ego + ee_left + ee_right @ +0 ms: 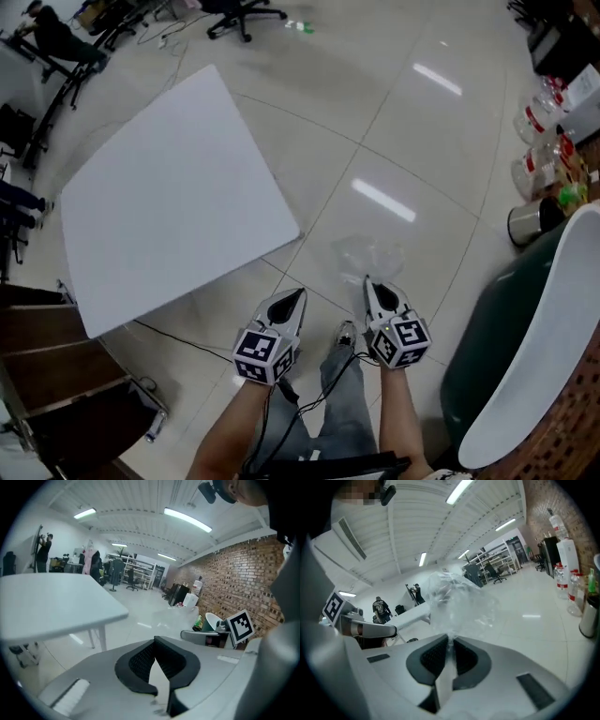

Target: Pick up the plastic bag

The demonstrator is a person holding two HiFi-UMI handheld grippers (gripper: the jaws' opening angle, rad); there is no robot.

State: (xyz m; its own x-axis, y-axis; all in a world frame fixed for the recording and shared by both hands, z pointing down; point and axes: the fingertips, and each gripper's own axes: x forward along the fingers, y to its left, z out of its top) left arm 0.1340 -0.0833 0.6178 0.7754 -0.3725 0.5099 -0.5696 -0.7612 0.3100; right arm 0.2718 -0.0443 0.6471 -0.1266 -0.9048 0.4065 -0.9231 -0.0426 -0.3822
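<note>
A clear, crumpled plastic bag (459,603) hangs from my right gripper (450,639), whose jaws are shut on its lower edge. From the head view the bag (367,256) shows as a faint see-through shape just beyond the right gripper (367,279), held up above the tiled floor. My left gripper (302,292) is held level beside it, to the left. Its jaws meet at the tips (155,639) with nothing between them.
A white table (169,202) stands to the front left. A dark green chair with a white rim (553,328) is close on the right. Bottles and a metal can (536,217) stand on the floor at the far right. Cables run beneath the person's legs.
</note>
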